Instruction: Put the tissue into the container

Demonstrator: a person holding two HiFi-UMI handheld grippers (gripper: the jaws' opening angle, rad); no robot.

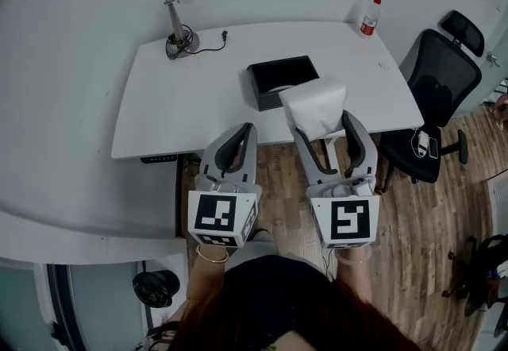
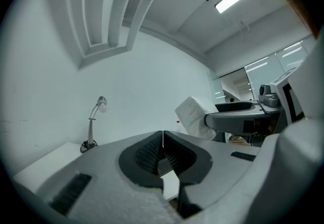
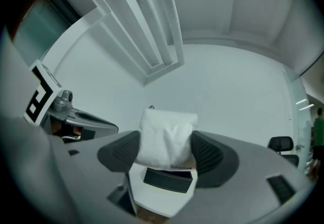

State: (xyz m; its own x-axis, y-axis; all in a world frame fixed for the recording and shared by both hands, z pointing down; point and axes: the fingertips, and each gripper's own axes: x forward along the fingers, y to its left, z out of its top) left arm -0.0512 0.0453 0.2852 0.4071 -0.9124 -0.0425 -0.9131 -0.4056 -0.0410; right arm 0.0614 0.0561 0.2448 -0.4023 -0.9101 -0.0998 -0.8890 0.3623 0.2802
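A: Both grippers?
B: Right gripper (image 1: 323, 124) pinching tissue pack (image 1: 316, 106), held near black container (image 1: 267, 96); left gripper (image 1: 248, 130) pressed together, empty; mid-carry; next: move over container, release.

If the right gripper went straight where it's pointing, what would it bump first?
Most likely the black container on the white table: the right gripper, jaws shut on the tissue, aims at it, with nothing between. Height is unclear, so it might pass just above.
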